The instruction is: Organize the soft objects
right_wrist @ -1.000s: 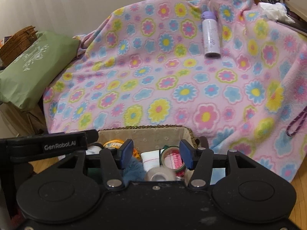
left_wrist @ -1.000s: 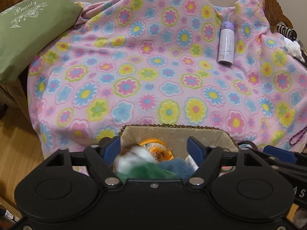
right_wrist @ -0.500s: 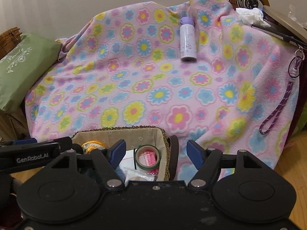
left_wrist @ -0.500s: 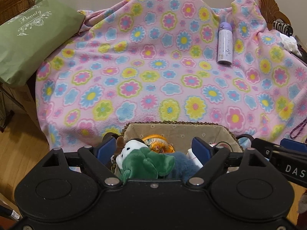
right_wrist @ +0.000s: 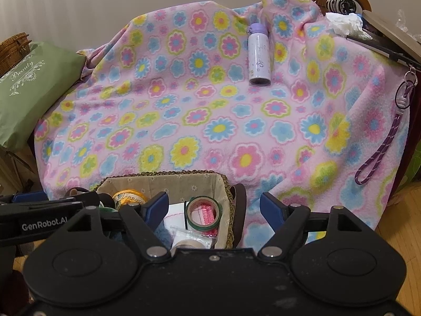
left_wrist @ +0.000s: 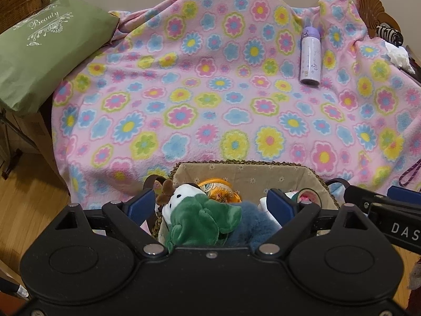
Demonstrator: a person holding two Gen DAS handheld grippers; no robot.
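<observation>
A lined woven basket [left_wrist: 244, 169] sits at the front edge of the flowered blanket [left_wrist: 210, 92]. In it lie a green-and-white plush toy [left_wrist: 196, 217], a blue fluffy item [left_wrist: 250, 225] and an orange item [left_wrist: 217, 185]. My left gripper [left_wrist: 210, 205] hovers over the basket with its jaws opening; the plush lies between the pads, which do not press on it. In the right wrist view, a green tape roll [right_wrist: 202, 212] and white packets fill the basket's [right_wrist: 163, 180] right end. My right gripper [right_wrist: 214, 208] is there, jaws opening, holding nothing.
A purple bottle [left_wrist: 310, 55] lies on the blanket at the back right. A green pillow [left_wrist: 44, 58] and a wicker basket [left_wrist: 23, 2] stand at the left. A purple lanyard [right_wrist: 381, 147] hangs at the right edge. Wooden floor [left_wrist: 23, 205] shows at the lower left.
Both grippers' jaws have spread wider. The plush toy, blurred between the left pads a second ago, now lies still in the basket. The right view has drifted rightward along the basket.
</observation>
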